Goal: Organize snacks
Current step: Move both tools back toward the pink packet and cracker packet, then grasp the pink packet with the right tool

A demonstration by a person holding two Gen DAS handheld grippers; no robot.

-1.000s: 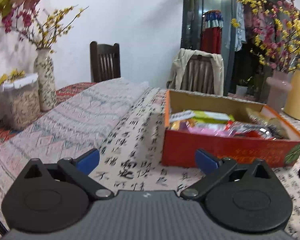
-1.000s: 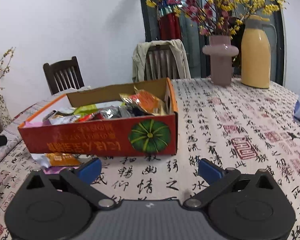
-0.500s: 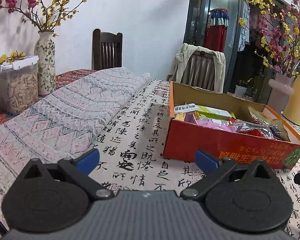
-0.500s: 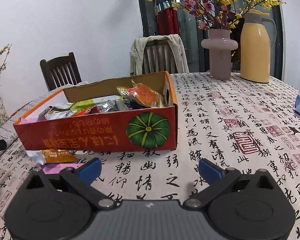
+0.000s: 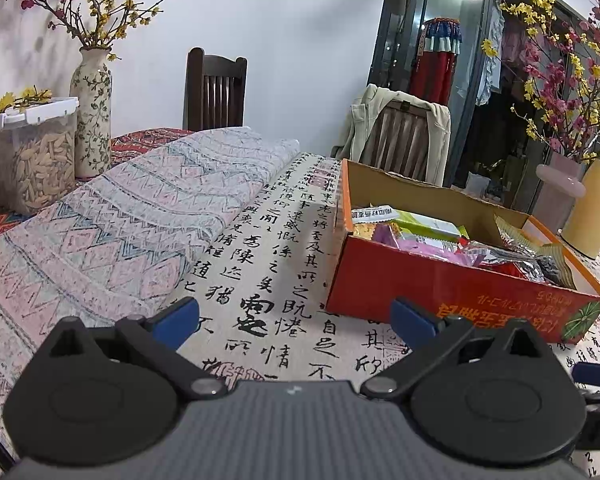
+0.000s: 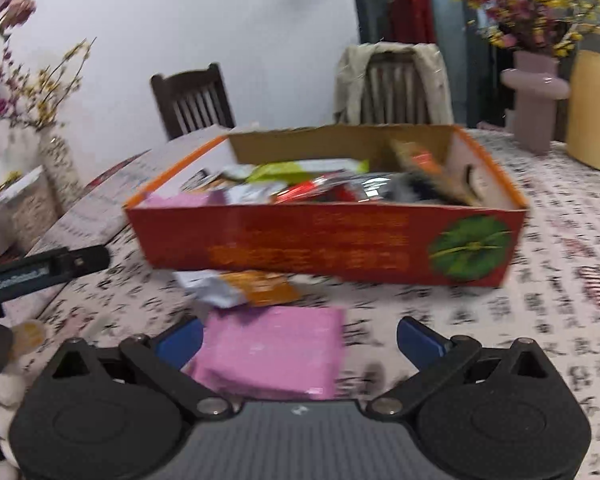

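An open red cardboard box (image 6: 324,236) with several snack packets stands on the table; it also shows in the left wrist view (image 5: 440,280). In front of it lie a pink packet (image 6: 272,348) and an orange and silver packet (image 6: 240,288). My right gripper (image 6: 300,338) is open, low over the table, with the pink packet lying between its blue fingertips (image 6: 418,340). My left gripper (image 5: 294,318) is open and empty, left of the box over the calligraphy tablecloth. The view from the right wrist is blurred.
A folded patterned cloth (image 5: 120,216), a clear jar of seeds (image 5: 40,156) and a flowered vase (image 5: 92,112) are at the left. A pink vase (image 6: 536,96) and yellow jug (image 6: 594,112) stand at the back right. Chairs stand behind the table.
My right gripper has swung left and down toward the packets in front of the box; the pink packet now lies between its fingers. My left gripper has shifted only slightly.
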